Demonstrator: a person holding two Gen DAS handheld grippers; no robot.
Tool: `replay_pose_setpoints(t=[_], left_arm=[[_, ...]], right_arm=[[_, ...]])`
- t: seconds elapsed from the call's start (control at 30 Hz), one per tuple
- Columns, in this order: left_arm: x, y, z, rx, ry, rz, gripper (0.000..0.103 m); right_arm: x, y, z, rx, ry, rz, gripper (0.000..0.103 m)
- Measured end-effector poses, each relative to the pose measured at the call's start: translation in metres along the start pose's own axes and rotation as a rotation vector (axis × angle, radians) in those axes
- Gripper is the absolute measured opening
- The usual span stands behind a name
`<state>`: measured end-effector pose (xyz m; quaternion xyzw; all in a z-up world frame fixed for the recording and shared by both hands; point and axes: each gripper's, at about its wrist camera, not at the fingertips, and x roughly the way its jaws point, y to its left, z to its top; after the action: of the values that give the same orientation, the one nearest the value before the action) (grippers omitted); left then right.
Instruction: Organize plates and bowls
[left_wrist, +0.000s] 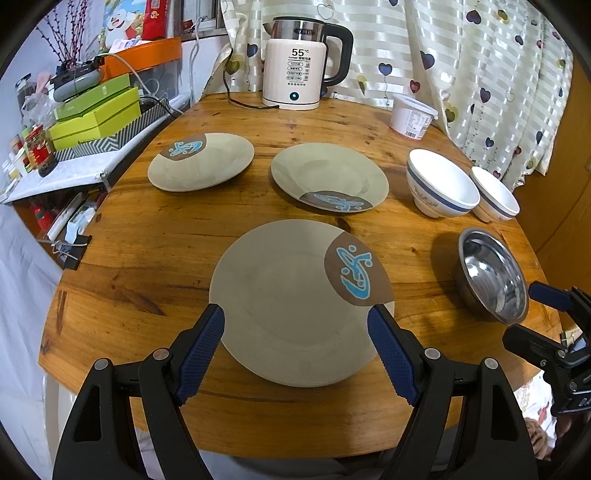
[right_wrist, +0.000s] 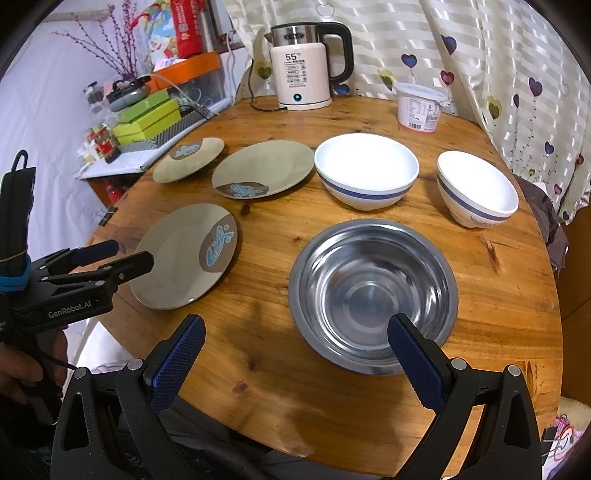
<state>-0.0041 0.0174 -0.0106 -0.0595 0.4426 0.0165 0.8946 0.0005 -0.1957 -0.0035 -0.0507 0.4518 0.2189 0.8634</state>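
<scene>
Three beige plates with a brown patch and a blue motif lie on the round wooden table (left_wrist: 155, 258): a near plate (left_wrist: 291, 306), a middle plate (left_wrist: 328, 173) and a far-left plate (left_wrist: 207, 162). My left gripper (left_wrist: 295, 314) is open, its fingers straddling the near plate's front half from above. Two white bowls with a blue band (right_wrist: 365, 170) (right_wrist: 476, 188) stand upright behind a steel bowl (right_wrist: 373, 291). My right gripper (right_wrist: 295, 321) is open over the steel bowl's front left rim, with its right finger over the bowl's inside. Nothing is held.
An electric kettle (left_wrist: 299, 62) and a white lidded tub (left_wrist: 412, 118) stand at the table's back edge before a curtain. A side shelf with green boxes (left_wrist: 96, 114) and jars borders the left. A hand (right_wrist: 22, 373) holds the left gripper's handle.
</scene>
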Motion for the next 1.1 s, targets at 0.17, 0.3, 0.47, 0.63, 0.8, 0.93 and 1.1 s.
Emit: replay_pose_setpoints(t=[0.17,0.3,0.47,0.63,0.8,0.93,1.1], left_arm=[[0.000,0.005,0.003,-0.011,-0.005,0.004,0.080],[0.002,0.010,0.005,-0.018,-0.008,0.012,0.080],[0.003,0.016,0.008,-0.029,-0.015,0.018,0.080],[0.005,0.030,0.011,-0.058,-0.016,0.016,0.080],[0.007,0.048,0.017,-0.104,-0.022,0.026,0.080],[0.008,0.062,0.022,-0.127,-0.029,0.046,0.080],[0.010,0.077,0.028,-0.148,-0.038,0.059,0.080]], right_arm=[[0.002,0.005,0.007,-0.013,0.003,0.010,0.100],[0.006,0.012,0.015,-0.031,0.005,0.019,0.100],[0.011,0.019,0.025,-0.053,0.006,0.036,0.100],[0.020,0.030,0.037,-0.075,0.017,0.052,0.100],[0.031,0.040,0.046,-0.090,0.034,0.060,0.099],[0.039,0.049,0.055,-0.104,0.045,0.067,0.095],[0.047,0.059,0.068,-0.125,0.046,0.075,0.092]])
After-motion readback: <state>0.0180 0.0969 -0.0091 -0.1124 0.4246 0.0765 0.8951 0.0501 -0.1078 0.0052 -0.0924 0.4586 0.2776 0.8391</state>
